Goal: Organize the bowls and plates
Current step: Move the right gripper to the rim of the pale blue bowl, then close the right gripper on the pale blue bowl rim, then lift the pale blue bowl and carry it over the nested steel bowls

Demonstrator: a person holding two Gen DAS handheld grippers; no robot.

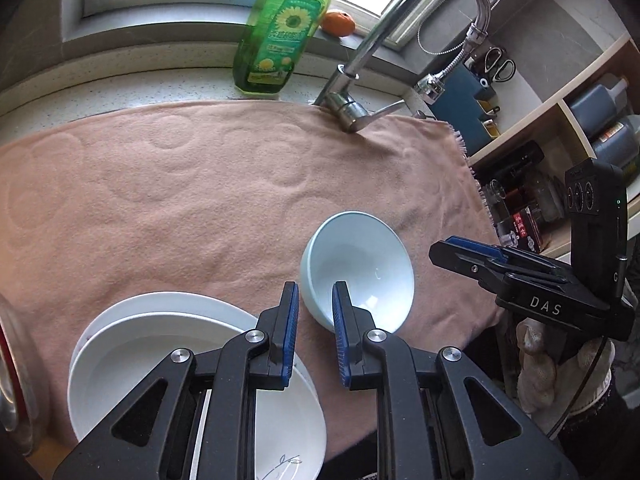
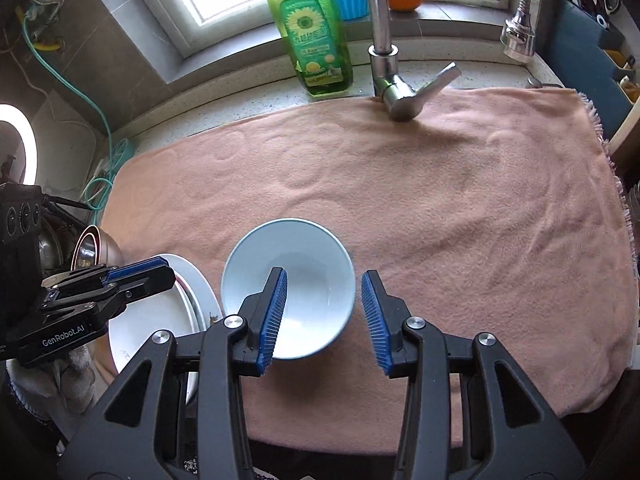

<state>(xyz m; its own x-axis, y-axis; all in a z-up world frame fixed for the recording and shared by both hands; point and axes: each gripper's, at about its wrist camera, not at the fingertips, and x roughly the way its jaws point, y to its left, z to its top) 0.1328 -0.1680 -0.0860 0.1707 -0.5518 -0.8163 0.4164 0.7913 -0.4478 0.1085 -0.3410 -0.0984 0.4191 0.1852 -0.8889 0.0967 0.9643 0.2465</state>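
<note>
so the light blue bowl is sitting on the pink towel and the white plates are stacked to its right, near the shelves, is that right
Not quite. The white plates are stacked to the left of the light blue bowl, on the side away from the shelves; the right wrist view shows this. The bowl does sit on the pink towel.

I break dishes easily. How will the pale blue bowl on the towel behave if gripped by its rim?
The pale blue bowl looks glazed and glossy, so probably slippery and breakable. Its narrow base sits tilted on the soft towel, so it may tip when nudged.
</note>
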